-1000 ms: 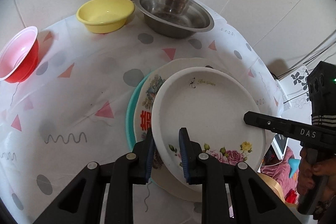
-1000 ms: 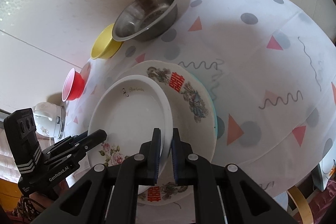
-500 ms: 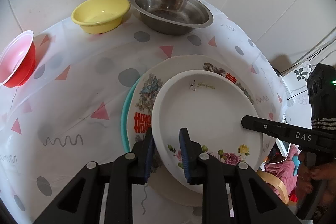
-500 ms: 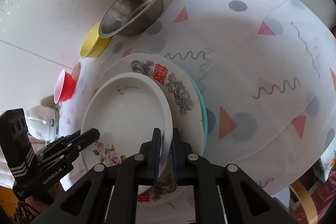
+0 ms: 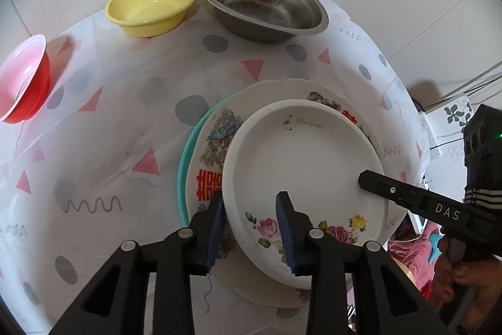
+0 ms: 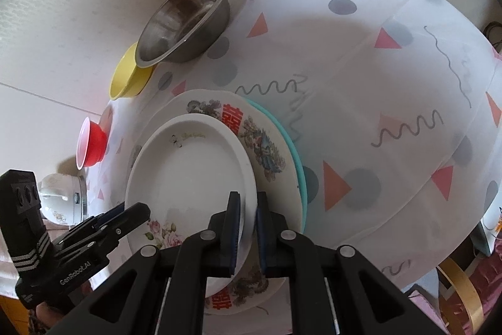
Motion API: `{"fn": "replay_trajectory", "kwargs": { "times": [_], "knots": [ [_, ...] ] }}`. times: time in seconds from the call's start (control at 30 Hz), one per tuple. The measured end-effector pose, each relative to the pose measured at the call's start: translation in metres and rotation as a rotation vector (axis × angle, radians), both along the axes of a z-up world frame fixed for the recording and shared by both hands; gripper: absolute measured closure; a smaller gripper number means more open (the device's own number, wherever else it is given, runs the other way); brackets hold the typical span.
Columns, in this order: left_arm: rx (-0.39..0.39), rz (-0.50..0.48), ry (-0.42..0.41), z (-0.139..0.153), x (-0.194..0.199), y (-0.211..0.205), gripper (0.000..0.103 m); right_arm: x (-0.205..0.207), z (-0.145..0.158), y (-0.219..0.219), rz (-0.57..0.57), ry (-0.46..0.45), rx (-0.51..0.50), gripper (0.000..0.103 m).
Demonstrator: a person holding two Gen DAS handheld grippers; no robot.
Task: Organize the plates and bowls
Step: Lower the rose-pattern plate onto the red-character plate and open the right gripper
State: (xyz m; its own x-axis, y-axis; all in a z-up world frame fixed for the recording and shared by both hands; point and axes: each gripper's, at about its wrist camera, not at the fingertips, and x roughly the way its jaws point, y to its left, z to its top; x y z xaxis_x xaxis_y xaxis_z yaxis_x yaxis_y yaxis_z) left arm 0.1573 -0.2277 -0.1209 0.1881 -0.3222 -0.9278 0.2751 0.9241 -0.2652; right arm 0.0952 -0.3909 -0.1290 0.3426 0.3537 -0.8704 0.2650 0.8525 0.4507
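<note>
A white plate with pink flowers (image 5: pixel 301 175) (image 6: pixel 191 175) rests on a patterned plate with red characters (image 5: pixel 216 143) (image 6: pixel 257 134), which lies on a teal plate (image 5: pixel 185 165) (image 6: pixel 295 156). My left gripper (image 5: pixel 251 228) straddles the white plate's near-left rim, with its jaws parted wider than the rim. My right gripper (image 6: pixel 248 228) is shut on the white plate's right rim. At the back stand a steel bowl (image 5: pixel 266 5) (image 6: pixel 185 24), a yellow bowl (image 5: pixel 152 5) (image 6: pixel 128 77) and a red bowl (image 5: pixel 22 80) (image 6: pixel 91 143).
The round table (image 5: pixel 109 121) (image 6: pixel 376 68) has a white cloth with triangles, dots and squiggles. A wall runs behind the bowls. A white appliance (image 6: pixel 59 200) sits off the table's left edge. Cables and clutter (image 5: pixel 451 115) lie beyond the right edge.
The white plate has settled down onto the patterned plate. My left gripper's jaws have opened wider around its rim. The right gripper stays shut on the rim.
</note>
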Motion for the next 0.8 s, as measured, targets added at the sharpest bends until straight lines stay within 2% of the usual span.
{"fn": "replay_trajectory", "kwargs": {
  "times": [0.1,0.2,0.47,0.8],
  "knots": [
    [0.019,-0.022,0.01,0.002,0.002,-0.005,0.055,0.003,0.0,0.003,-0.014,0.013,-0.016,0.093],
    [0.038,-0.028,0.0,0.004,0.002,-0.007,0.05,0.006,0.001,0.009,-0.001,0.018,-0.056,0.093],
    [0.025,-0.009,-0.003,0.007,0.0,0.001,0.044,0.008,0.004,0.018,0.036,0.008,-0.111,0.092],
    [0.047,-0.027,-0.057,0.01,-0.009,0.004,0.042,0.011,0.009,0.024,0.024,0.04,-0.153,0.091]
  ]
}}
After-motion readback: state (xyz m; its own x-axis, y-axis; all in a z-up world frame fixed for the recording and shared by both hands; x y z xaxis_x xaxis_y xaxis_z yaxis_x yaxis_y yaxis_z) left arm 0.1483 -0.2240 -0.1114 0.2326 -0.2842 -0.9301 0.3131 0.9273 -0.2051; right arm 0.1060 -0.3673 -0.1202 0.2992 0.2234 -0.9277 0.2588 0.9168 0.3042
